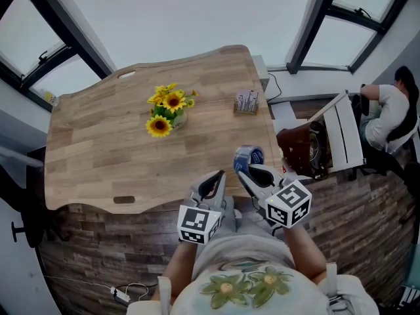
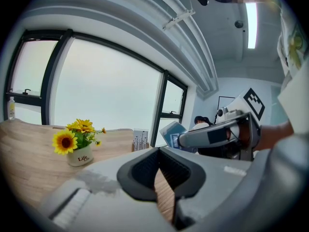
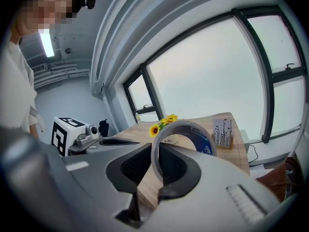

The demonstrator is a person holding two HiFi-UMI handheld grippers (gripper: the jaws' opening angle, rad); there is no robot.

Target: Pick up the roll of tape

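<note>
Right tool (image 1: 253, 171) clamped on the roll of tape (image 1: 248, 157) by the counter's (image 1: 98, 143) near right corner.
My head view shows only the roll upright at the tips. The right gripper view shows its wall pinched between the jaws, one jaw inside the ring. The left tool (image 1: 211, 184) sits alongside, jaws together on nothing. The sunflower pot (image 1: 168, 114) and card holder (image 1: 247, 102) stand well apart.

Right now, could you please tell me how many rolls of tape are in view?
1: the roll of tape is at the near right edge of the table, held in the right claw. No other roll shows.
</note>
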